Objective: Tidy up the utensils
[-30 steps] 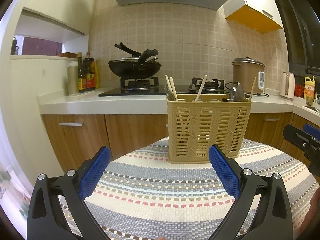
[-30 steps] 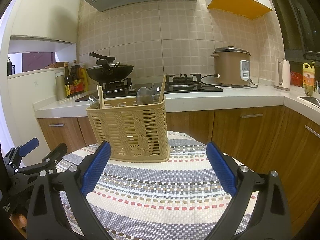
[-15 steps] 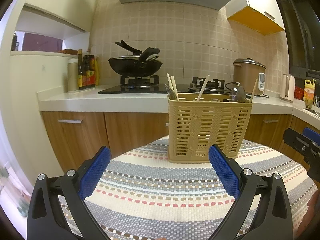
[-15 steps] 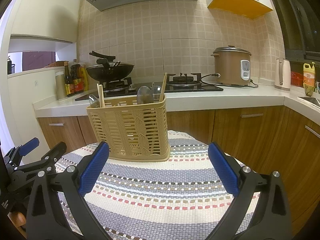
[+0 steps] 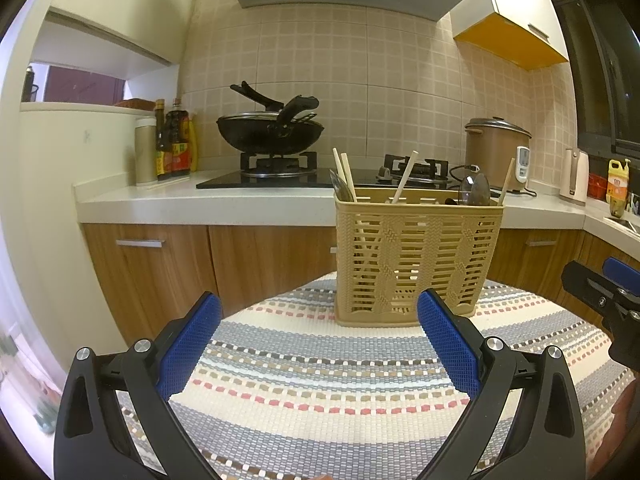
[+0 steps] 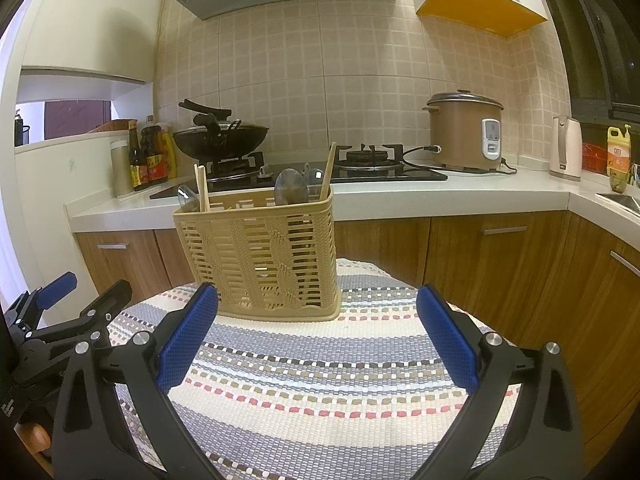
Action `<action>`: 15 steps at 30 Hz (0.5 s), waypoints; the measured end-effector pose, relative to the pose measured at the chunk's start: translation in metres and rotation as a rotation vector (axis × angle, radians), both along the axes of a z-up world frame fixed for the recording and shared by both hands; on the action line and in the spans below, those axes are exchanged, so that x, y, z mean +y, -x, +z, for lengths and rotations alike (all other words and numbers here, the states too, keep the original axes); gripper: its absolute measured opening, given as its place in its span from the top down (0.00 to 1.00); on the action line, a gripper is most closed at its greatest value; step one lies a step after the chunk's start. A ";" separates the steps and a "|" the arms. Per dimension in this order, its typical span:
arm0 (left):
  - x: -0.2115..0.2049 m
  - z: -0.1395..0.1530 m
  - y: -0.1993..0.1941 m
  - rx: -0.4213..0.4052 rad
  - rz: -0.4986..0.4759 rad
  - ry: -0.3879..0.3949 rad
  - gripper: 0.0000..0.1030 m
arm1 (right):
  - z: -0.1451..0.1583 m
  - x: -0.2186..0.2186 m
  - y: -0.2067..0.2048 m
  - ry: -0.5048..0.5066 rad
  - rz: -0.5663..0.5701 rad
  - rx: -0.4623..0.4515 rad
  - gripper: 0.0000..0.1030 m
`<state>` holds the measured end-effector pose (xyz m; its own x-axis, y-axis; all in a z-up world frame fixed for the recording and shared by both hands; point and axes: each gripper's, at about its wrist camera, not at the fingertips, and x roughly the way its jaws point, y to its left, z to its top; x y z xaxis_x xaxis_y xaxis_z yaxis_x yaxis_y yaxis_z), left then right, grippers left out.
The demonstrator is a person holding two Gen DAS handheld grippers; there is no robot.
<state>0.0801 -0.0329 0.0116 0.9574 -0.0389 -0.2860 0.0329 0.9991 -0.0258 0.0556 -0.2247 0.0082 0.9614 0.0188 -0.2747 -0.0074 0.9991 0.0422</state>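
Both my grippers idle, spread wide, empty.
Left gripper (image 5: pixel 318 336), right gripper (image 6: pixel 316 332): tan slotted plastic utensil basket (image 5: pixel 416 256) at 12 o'clock on striped woven mat (image 6: pixel 320 380).

tan slatted basket (image 5: pixel 416 256) upright, chopsticks (image 5: pixel 345 174) – spoons (image 6: pixel 291 187) inside

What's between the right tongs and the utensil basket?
Only bare striped mat, per the right wrist view; right tongs open, short of the utensil basket.

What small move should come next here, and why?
Probably ease the right claw forward toward the basket. Both claws, the left claw too, are open and empty, while the chopsticks and spoons stand mixed in the basket, none lying on the striped cloth.
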 end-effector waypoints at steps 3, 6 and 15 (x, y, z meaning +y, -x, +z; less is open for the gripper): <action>0.000 0.000 0.000 0.003 -0.003 0.005 0.08 | 0.000 0.000 0.000 0.001 -0.001 0.000 0.08; -0.002 0.000 0.001 0.002 -0.005 0.007 0.07 | 0.000 0.000 0.000 0.000 -0.001 -0.001 0.08; -0.003 0.000 0.001 -0.001 -0.001 0.004 0.07 | -0.002 -0.001 -0.001 -0.001 0.000 0.003 0.08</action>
